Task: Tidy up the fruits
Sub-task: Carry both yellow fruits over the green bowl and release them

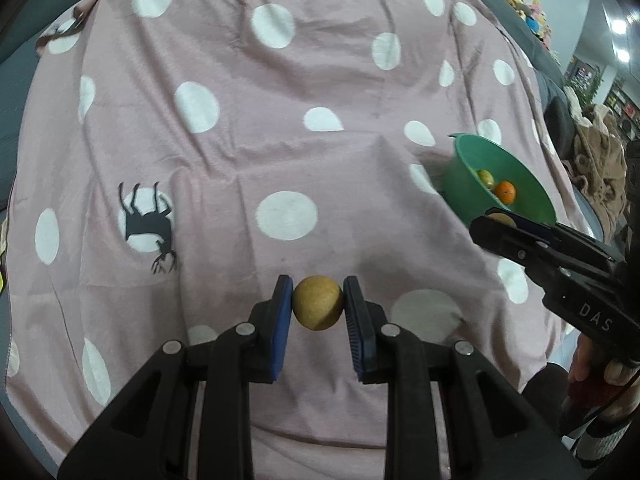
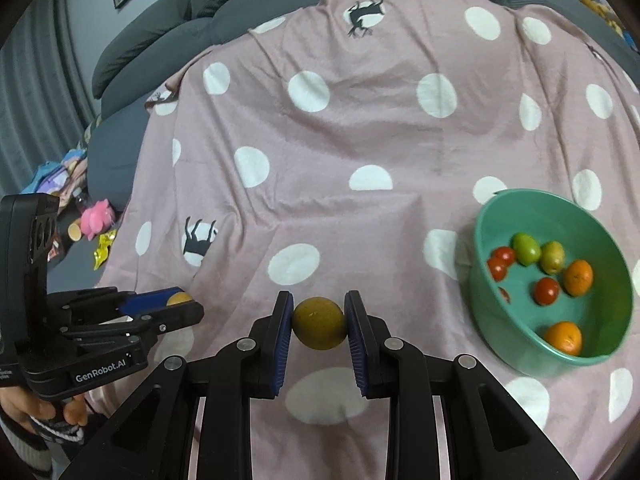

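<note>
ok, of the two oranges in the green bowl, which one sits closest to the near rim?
The orange low in the green bowl, against its near wall. The other orange lies farther in, beside a yellow-green fruit and a red one.

Soft cloth, hard plastic, dull-skinned fruit

Blanket [image 2: 360, 128]: pink cloth, matt, slightly fuzzy, creased, with white dots. Bowl [image 2: 492, 312]: green plastic, smooth, faint sheen. Left gripper [image 1: 318, 304] and right gripper [image 2: 319, 322]: black matt plastic with silvery metal pins; finger pads [image 1: 282, 320] blue, ribbed, rubbery-looking. Each holds 1 yellow-brown fruit [image 1: 318, 302], the right one [image 2: 319, 323] likewise dull and finely rough. Oranges [image 2: 564, 338] pitted, tomatoes [image 2: 547, 291] glossy. Sofa [image 2: 132, 52]: grey matt fabric.
</note>
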Motion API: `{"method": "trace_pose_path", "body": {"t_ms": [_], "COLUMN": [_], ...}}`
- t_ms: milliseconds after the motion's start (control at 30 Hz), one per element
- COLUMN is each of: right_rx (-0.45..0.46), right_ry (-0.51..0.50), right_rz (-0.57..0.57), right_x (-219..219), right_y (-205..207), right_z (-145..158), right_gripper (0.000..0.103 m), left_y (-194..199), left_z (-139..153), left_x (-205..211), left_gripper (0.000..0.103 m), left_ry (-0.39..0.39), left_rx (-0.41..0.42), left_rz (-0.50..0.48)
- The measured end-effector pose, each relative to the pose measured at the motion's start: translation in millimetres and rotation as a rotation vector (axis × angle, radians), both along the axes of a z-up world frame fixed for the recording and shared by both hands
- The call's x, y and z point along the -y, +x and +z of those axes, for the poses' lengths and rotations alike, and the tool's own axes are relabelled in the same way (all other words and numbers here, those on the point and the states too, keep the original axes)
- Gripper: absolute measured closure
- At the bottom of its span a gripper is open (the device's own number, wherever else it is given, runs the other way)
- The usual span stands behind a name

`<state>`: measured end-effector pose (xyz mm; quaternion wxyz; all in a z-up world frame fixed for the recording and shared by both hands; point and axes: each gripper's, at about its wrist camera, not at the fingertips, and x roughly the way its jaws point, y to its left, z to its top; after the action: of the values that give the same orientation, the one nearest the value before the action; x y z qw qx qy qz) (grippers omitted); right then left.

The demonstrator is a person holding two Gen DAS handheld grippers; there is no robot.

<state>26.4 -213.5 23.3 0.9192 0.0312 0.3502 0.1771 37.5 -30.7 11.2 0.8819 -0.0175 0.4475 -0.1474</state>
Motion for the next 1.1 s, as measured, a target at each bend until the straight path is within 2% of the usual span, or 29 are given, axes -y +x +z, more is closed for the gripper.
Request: {"method": "trace_pose_path", "body": {"t_ms": [300, 833, 1100], "right_rx": [0.017, 0.05, 0.043], "right_ry": [0.028, 0.061, 0.045], "right_rz": [-0.081, -0.267, -0.353], "right_x": [41, 127, 169], "right_y": [-7, 1, 13], "right_z": [5, 10, 7], "right_gripper": [0.075, 0.075, 0.074], "left_y": [14, 59, 79], "left_z": [14, 30, 23], "left_x": [53, 173, 222], "left_gripper": [0.077, 0.077, 0.077], "left_ry": [0.015, 0.024, 0.041], "left_rx": [0.034, 0.083, 0.074], "left_rz": [-0.107, -0.301, -0.358]}}
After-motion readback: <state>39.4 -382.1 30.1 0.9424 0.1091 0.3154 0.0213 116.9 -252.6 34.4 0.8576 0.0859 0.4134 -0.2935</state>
